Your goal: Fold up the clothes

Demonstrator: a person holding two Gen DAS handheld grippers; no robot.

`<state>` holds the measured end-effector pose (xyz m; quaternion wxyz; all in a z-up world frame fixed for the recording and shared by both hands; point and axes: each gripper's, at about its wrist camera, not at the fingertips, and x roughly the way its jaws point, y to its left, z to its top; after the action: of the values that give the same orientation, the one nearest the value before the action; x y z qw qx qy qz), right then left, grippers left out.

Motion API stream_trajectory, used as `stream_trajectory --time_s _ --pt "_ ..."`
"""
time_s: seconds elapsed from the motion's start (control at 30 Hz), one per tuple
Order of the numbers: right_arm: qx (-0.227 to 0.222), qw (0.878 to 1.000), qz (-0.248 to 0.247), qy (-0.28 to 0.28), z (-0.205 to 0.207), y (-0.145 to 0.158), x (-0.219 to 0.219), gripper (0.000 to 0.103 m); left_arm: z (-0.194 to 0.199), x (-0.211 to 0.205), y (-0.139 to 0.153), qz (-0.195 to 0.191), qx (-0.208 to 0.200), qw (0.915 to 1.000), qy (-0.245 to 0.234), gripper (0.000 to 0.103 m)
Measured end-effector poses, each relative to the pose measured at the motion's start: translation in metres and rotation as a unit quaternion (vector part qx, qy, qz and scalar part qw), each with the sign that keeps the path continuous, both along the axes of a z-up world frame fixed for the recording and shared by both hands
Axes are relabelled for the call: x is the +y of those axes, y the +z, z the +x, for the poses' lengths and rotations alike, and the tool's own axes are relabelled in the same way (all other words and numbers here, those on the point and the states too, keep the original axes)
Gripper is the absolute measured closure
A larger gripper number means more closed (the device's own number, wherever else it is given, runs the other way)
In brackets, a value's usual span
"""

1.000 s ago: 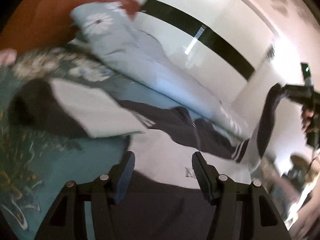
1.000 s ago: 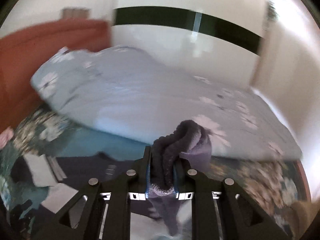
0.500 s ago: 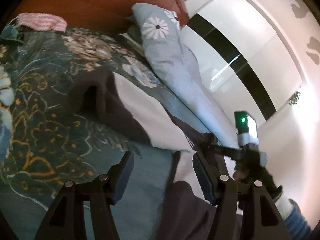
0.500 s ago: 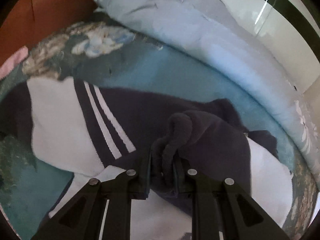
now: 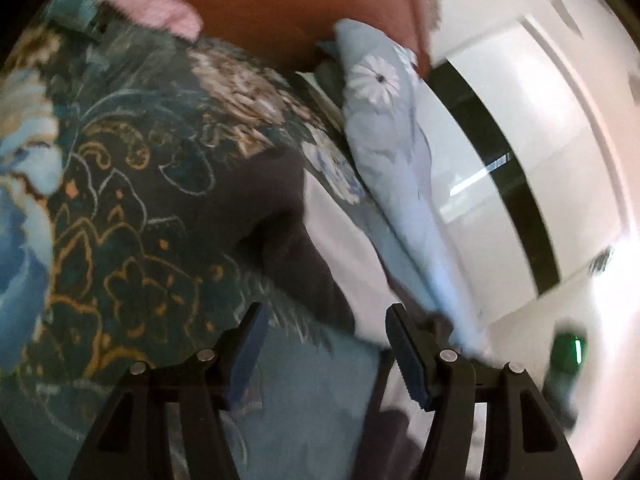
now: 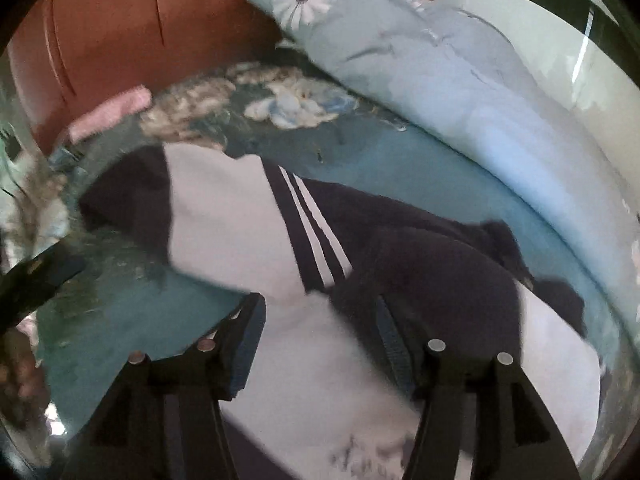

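Teal floral bedspread [image 6: 132, 320] carries the navy-and-white sweatshirt [image 6: 224, 220], spread flat beside the pale blue duvet [image 6: 460, 92]. My right tool [image 6: 320, 344] has just opened over it, gripping nothing; my left tool [image 5: 324, 344] stands spread, empty.

A navy-and-white sweatshirt with two white stripes [image 6: 316, 236] lies on a teal floral bedspread [image 6: 120, 320]; the quilt [image 6: 460, 92] is pale blue with white daisies.

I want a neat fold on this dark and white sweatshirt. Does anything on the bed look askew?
Yes. The dark sleeve lies bunched in a lump on the dark and white sweatshirt, beside the open right gripper whose jaws have just been opening, not flat.
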<state>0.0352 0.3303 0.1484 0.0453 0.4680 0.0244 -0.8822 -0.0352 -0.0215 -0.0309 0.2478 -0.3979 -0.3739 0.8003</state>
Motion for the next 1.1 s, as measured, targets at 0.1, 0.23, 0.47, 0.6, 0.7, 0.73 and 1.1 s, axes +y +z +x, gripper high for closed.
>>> stream_trajectory --time_s 0.1,0.23,0.47,0.6,0.7,0.73,1.1 --pt "0.014 1.000 -0.002 -0.018 0.043 0.010 0.021 0.044 -0.027 -0.011 -0.018 0.061 -0.043 0.9972 0.009 0.037" --pt "0.028 0.999 -0.017 -0.043 0.091 0.014 0.048 0.044 -0.051 -0.024 -0.037 0.145 -0.109 0.9826 0.038 0.037" --pt "0.034 0.993 -0.069 -0.091 0.142 0.004 0.086 0.044 -0.074 -0.033 -0.059 0.265 -0.178 0.9444 0.081 0.039" --pt "0.032 0.987 -0.104 -0.115 0.158 -0.006 0.104 0.044 -0.081 -0.029 -0.046 0.179 -0.180 0.9607 0.113 0.076" --pt "0.033 0.982 -0.130 -0.130 0.169 -0.011 0.117 0.044 -0.083 -0.023 -0.023 0.073 -0.153 0.9765 0.133 0.094" --pt "0.036 0.981 -0.138 -0.135 0.173 -0.012 0.122 0.044 -0.084 -0.018 -0.009 0.037 -0.133 0.9812 0.135 0.095" --pt "0.073 0.959 -0.207 -0.179 0.207 -0.013 0.166 0.044 -0.032 0.211 0.165 -0.180 0.177 0.9621 -0.102 0.095"
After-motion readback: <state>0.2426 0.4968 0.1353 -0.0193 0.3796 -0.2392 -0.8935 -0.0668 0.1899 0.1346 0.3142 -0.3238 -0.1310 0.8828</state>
